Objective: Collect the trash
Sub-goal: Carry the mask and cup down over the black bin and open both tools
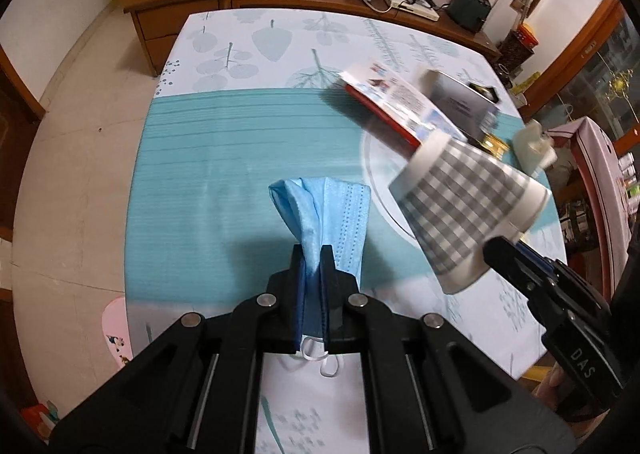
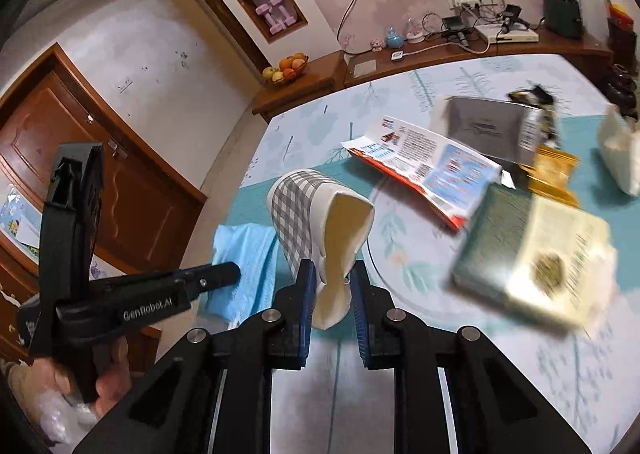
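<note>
My left gripper (image 1: 314, 250) is shut on a light blue face mask (image 1: 320, 202), which stands up bunched between the pads above the table; its white ear loop hangs behind the jaws. My right gripper (image 2: 332, 270) is shut on the squashed rim of a grey-and-white checked paper cup (image 2: 304, 206), held tilted in the air. In the left wrist view the cup (image 1: 464, 210) hangs to the right of the mask, with the right gripper (image 1: 492, 250) at its rim. In the right wrist view the mask (image 2: 244, 250) and the left gripper (image 2: 228, 274) sit just left of the cup.
The table (image 1: 224, 142) has a teal leaf-print cloth. At its right lie a flattened red-edged carton (image 2: 420, 166), a grey box (image 2: 484, 130), a gold wrapper (image 2: 554, 174), a crumpled white tissue (image 2: 620, 154) and a green-and-cream packet (image 2: 532, 258). A wooden sideboard (image 1: 180, 2) with a fruit bowl stands behind.
</note>
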### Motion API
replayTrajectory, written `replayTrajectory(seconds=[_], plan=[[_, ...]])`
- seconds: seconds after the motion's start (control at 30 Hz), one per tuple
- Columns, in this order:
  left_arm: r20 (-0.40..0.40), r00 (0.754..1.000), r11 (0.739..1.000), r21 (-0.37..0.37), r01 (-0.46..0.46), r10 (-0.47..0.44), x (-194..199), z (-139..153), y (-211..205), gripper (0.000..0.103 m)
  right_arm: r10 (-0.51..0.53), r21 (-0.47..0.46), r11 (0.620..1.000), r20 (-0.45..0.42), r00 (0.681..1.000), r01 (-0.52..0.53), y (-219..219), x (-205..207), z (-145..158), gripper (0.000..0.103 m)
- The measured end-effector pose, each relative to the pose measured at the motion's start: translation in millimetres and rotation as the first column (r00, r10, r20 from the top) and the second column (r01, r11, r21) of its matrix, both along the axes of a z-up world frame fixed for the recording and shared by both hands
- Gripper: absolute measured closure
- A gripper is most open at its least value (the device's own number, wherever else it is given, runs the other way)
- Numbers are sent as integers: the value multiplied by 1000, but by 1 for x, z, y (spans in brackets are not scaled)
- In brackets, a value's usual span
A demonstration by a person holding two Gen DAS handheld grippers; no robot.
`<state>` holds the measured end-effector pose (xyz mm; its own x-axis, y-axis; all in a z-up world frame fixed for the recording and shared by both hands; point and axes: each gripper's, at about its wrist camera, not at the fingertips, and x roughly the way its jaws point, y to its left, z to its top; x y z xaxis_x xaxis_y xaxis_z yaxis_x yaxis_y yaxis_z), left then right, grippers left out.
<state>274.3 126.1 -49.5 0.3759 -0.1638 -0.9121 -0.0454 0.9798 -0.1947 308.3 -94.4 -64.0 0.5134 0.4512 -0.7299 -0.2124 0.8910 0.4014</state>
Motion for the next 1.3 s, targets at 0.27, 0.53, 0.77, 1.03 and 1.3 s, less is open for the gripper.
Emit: replayTrajectory(seconds=[0.27,0.53,0.77,1.03,1.3], plan=[[69,997,999,5,-43,43,-112,38,-57,99,10,-5,1000,48,999,-10,-63,-117,36,86],[99,993,997,20,-70,68,-232,48,-133,99,62,-19,998,54,997,-61,-132,-242,40,86],[43,998,998,38,-41,39,-304,31,-186,99,89,-45,995,-26,996,-91,-172,-315,16,86],[-55,998,997,68,29,-25,-329,-19,-214,99,56,-89,994,-152,987,-70,-191,-365,-42,86],[-153,985,995,55,88,-79,-335,-132,-226,99,-36,-173,985,-307,951,-19,-184,-374,-157,86]])
